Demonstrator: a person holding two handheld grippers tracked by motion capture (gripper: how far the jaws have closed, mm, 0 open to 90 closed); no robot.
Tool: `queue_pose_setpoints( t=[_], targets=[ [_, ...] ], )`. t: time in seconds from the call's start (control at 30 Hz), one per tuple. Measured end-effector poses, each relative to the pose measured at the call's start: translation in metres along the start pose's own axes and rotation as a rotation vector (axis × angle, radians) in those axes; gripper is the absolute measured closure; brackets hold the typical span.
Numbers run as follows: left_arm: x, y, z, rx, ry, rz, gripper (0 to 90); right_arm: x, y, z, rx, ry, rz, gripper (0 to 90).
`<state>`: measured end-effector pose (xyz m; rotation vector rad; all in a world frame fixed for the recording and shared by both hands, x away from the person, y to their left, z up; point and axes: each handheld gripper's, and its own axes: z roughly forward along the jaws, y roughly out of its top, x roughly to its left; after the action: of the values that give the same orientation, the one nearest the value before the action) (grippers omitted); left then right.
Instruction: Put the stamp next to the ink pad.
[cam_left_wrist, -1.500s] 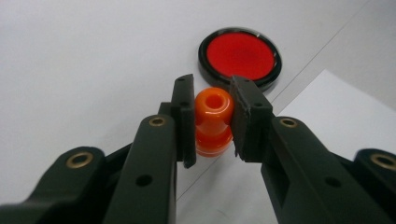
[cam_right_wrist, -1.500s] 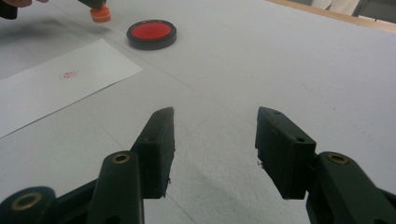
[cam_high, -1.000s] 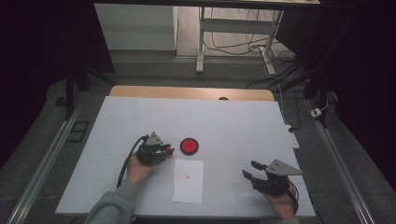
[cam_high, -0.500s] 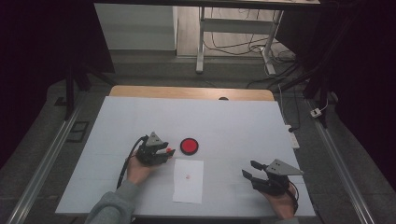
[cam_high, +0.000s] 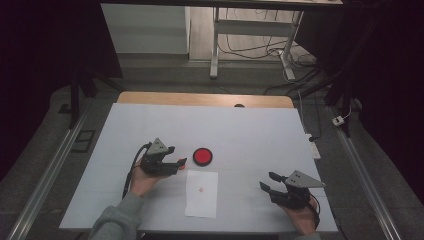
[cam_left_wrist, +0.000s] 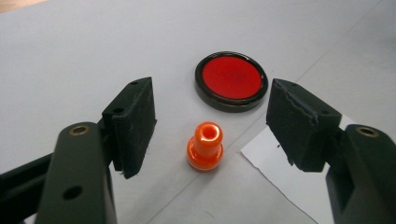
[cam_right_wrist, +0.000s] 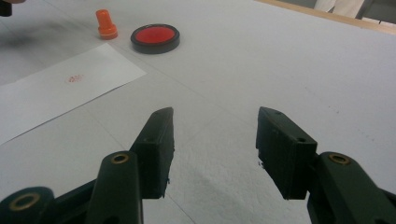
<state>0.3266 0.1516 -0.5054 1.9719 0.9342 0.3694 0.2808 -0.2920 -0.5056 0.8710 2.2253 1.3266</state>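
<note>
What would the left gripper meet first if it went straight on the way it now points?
Probably the orange stamp. It stands upright on the table between the left gripper's open jaws, which have just been opening and do not touch it. The red ink pad lies just beyond.

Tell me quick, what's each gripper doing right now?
Left gripper: open, jaws just been opening, orange stamp standing free between them.
Right gripper: open, holding nothing.

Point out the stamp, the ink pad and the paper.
stamp (cam_left_wrist: 204, 147), left gripper view, its orange neck.
ink pad (cam_left_wrist: 231, 77), left gripper view, its red middle.
paper (cam_high: 201, 200), high view, the bare sheet below the red mark.
</note>
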Motion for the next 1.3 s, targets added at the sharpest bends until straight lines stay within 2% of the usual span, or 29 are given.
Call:
queue_pose_setpoints(
  t=[0.07, 0.23, 0.37, 0.53, 0.67, 1.1, 1.2, 1.3],
  targets=[
    [-0.001, 0.000, -0.005, 0.003, -0.016, 0.009, 32.8, 0.000, 0.000, 0.000, 0.001, 0.000, 0.000, 46.0],
    [-0.006, -0.001, -0.018, 0.001, -0.026, 0.031, 32.1, 0.000, 0.000, 0.001, 0.006, 0.002, -0.011, 46.0],
    [-0.011, -0.004, -0.029, 0.002, -0.019, 0.051, 31.5, -0.001, -0.001, 0.001, 0.002, -0.002, -0.009, 46.0],
    [-0.014, -0.016, -0.042, 0.011, -0.007, 0.060, 31.5, -0.002, -0.001, 0.001, 0.007, -0.005, -0.010, 46.0],
    [-0.015, -0.028, -0.052, 0.009, 0.005, 0.058, 31.8, -0.003, -0.001, 0.001, 0.009, -0.009, -0.015, 46.1],
    [-0.021, -0.063, -0.080, 0.017, 0.002, 0.033, 31.9, -0.006, -0.003, 0.002, 0.015, -0.027, -0.021, 46.2],
    [-0.021, -0.069, -0.086, 0.021, 0.011, 0.033, 32.0, -0.006, -0.003, 0.001, 0.006, -0.032, -0.026, 46.3],
    [-0.018, -0.073, -0.089, 0.019, 0.015, 0.016, 32.0, -0.006, -0.003, 0.001, 0.006, -0.034, -0.029, 46.3]
  ],
)
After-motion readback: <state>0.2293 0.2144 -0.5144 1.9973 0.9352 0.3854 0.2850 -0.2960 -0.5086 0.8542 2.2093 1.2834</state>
